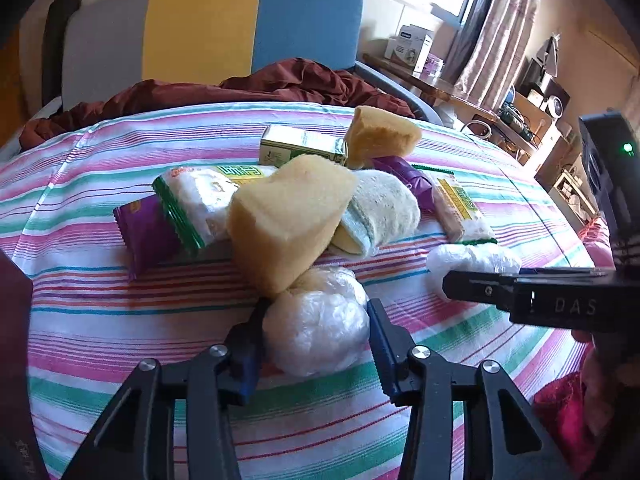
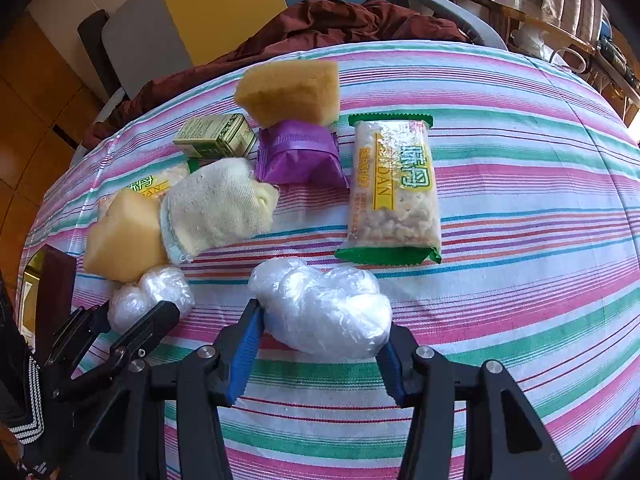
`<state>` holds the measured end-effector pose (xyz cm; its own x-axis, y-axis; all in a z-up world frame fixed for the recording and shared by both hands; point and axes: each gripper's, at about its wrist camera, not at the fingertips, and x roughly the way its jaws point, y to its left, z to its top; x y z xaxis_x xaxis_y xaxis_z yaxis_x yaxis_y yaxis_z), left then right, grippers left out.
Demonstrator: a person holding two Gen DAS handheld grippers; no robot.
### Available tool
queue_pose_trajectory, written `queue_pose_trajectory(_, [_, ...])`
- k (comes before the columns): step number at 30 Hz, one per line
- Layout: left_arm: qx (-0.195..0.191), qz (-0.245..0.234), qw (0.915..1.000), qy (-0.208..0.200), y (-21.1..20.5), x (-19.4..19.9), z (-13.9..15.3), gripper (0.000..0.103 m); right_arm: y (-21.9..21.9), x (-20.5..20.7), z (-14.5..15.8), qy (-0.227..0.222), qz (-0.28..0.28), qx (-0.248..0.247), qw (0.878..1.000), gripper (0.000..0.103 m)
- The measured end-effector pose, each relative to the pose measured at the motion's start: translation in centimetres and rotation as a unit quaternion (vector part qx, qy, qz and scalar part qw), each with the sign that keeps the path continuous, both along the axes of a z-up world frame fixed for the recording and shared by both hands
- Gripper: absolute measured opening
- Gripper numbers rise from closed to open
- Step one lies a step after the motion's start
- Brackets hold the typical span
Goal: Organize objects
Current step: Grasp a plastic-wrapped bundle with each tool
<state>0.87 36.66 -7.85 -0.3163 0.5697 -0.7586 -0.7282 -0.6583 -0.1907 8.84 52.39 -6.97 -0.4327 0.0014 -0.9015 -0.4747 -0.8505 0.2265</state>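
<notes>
Striped in pink, green and white, the bedsheet (image 2: 520,184) covers a bed that carries a loose scatter of small things, with a rumpled maroon blanket (image 1: 280,84) and a yellow-and-blue headboard (image 1: 256,24) behind. At the near edge of the scatter, the left gripper (image 1: 316,336) has its blue-padded jaws drawn in on a crumpled ball of clear plastic wrap (image 1: 316,324); both pads press against its sides, and the ball rests on the sheet just in front of a yellow sponge wedge (image 1: 288,216), touching it. To the right, the right gripper (image 2: 324,344) is clamped on a second, wider wad of clear plastic (image 2: 328,308), its ribbed blue pads set against either end. That wad lies on the sheet just below a green-edged packet of rice crackers (image 2: 394,188). Behind it sit a folded cream sock (image 2: 218,204), a purple snack wrapper (image 2: 300,152), a small green box (image 2: 216,136) and a second yellow sponge (image 2: 292,90) propped on the wrapper's far edge. Another green-edged cracker packet (image 1: 192,200) lies partly over a second purple wrapper (image 1: 144,232) on the left side of the pile. A dark wooden edge (image 2: 56,288) shows at the far left of the right wrist view.
</notes>
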Motion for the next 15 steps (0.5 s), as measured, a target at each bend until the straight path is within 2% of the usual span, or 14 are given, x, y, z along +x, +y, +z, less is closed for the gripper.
queue_pose_trajectory(4, [0.001, -0.003, 1.0000, 0.006, -1.1, 1.0, -0.1, 0.039, 0.0, 0.4, 0.2, 0.003, -0.001, 0.002, 1.000, 0.052])
queue_pose_trajectory(15, [0.014, -0.003, 0.9999, 0.008, -5.3, 4.0, 0.2, 0.037, -3.0, -0.5, 0.7, 0.014, 0.040, -0.009, 0.999, 0.050])
